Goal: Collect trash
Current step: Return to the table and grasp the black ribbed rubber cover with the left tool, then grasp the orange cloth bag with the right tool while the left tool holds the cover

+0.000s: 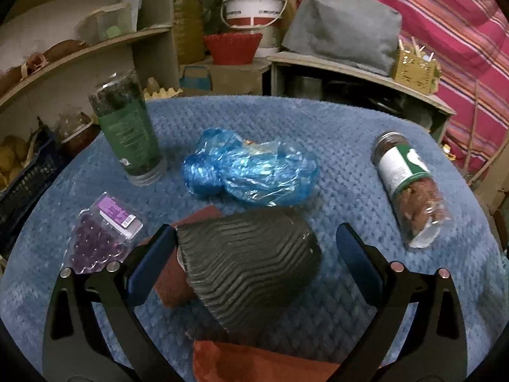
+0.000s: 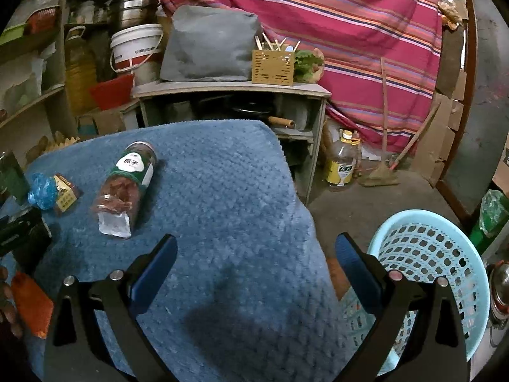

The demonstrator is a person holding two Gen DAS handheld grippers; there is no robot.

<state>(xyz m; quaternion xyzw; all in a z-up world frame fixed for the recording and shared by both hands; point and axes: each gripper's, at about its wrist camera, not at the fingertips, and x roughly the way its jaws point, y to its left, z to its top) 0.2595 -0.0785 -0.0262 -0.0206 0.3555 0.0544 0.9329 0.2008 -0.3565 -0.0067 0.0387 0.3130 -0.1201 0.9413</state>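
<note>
I inspect the counter [image 1: 350,121], covered in blue quilted cloth, as landmark. Off its right edge, low on the floor, stands the light-blue perforated basket [image 2: 445,254], which I take for the trash receptacle; only the right wrist view shows it.

On the counter, nearest the left claw [image 1: 254,254], lies a dark ribbed wrapper [image 1: 251,261], sitting between the wide-spread fingers, its edge at or against the left one, not gripped. Beyond it, mid-counter, a crumpled blue plastic bag [image 1: 251,172]; toward the right edge a toppled clear jar with a green-white label [image 1: 410,187]; toward the left edge an upright dark-green jar [image 1: 127,127] and a purple bead blister pack [image 1: 101,235].

The right claw [image 2: 254,261] hangs wide, empty, over bare cloth near the right edge.

Judgement: close the left claw squarely across the wrapper's ridges, lift clear, then carry it past the right edge.

The left view alone shows the bead pack.
</note>
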